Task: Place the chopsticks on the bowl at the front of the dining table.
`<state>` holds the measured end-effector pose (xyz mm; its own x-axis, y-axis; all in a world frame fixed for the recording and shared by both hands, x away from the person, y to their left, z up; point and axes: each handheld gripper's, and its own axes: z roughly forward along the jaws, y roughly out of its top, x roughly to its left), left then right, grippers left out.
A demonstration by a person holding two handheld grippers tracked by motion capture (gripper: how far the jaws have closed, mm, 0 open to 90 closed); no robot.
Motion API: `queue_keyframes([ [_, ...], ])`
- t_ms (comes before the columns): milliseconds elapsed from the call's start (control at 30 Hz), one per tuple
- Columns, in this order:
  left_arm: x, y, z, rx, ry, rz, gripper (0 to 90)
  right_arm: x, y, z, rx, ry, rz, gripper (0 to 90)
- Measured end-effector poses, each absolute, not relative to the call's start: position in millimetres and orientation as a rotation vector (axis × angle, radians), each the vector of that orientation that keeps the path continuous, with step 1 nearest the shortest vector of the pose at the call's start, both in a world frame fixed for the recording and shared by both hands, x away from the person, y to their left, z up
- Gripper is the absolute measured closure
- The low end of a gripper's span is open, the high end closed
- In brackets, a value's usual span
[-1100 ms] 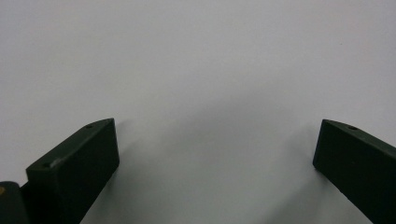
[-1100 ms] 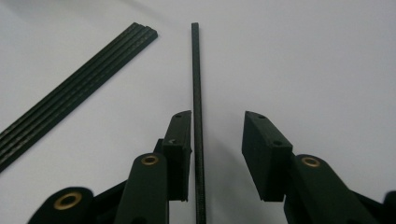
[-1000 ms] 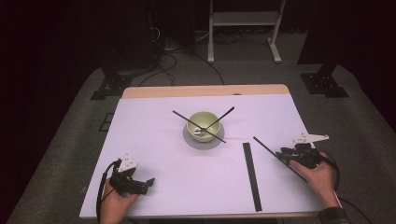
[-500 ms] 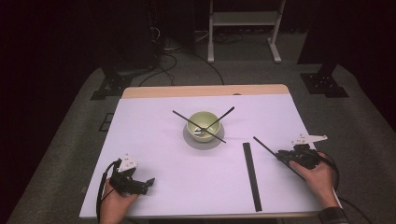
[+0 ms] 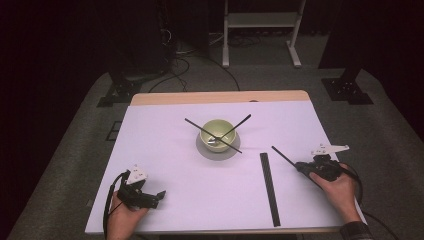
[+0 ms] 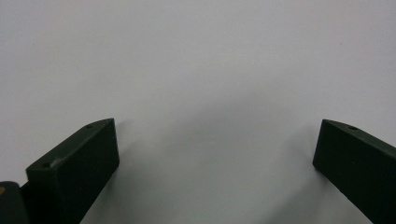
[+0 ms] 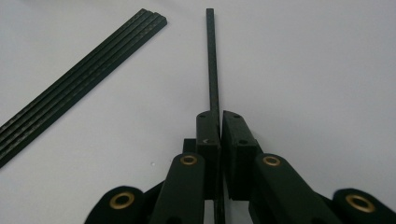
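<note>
- Right gripper [image 5: 301, 168], lower right of the high view, held in the person's right hand [image 5: 340, 187]. In the right gripper view [image 7: 219, 122] its jaws are pressed together on a thin black rod [image 7: 212, 60], which runs straight up from between them toward the top centre of the frame.
- High view: the same black rod [image 5: 283, 156] sticks out of the gripper up and to the left, its free tip just right of the bundle's upper end, apart from it.
- Bundle of black rods [image 5: 269, 188] lies flat on the white table cover [image 5: 165, 150], right of centre, running from mid-frame down to near the bottom edge. Right gripper view shows the bundle [image 7: 81, 81] as a diagonal across the upper left, several rods side by side.
- Left gripper [image 5: 155, 197], lower left of the high view, in the left hand [image 5: 122, 215], low over the cover. Left gripper view [image 6: 215, 149]: jaws spread wide, nothing but bare white surface between them.
- Green bowl [image 5: 218, 133], centre of the high view, stands on a grey round mat [image 5: 216, 151].
- Two black rods [image 5: 212, 135] rest across the bowl's rim, crossing in an X, ends reaching out past the bowl on both sides.
- Wooden table edge [image 5: 220, 97] shows beyond the cover at the far side.
</note>
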<state>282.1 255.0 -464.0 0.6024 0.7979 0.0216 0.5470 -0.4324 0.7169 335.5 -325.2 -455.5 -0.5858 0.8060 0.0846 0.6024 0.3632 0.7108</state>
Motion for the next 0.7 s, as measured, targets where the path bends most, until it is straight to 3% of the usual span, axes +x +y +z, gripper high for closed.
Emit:
queue_keyframes([
  [700,282,255,-464,2.146,1.057,0.474,0.0,333,-329,-444,1.273,2.311,1.098,85.6],
])
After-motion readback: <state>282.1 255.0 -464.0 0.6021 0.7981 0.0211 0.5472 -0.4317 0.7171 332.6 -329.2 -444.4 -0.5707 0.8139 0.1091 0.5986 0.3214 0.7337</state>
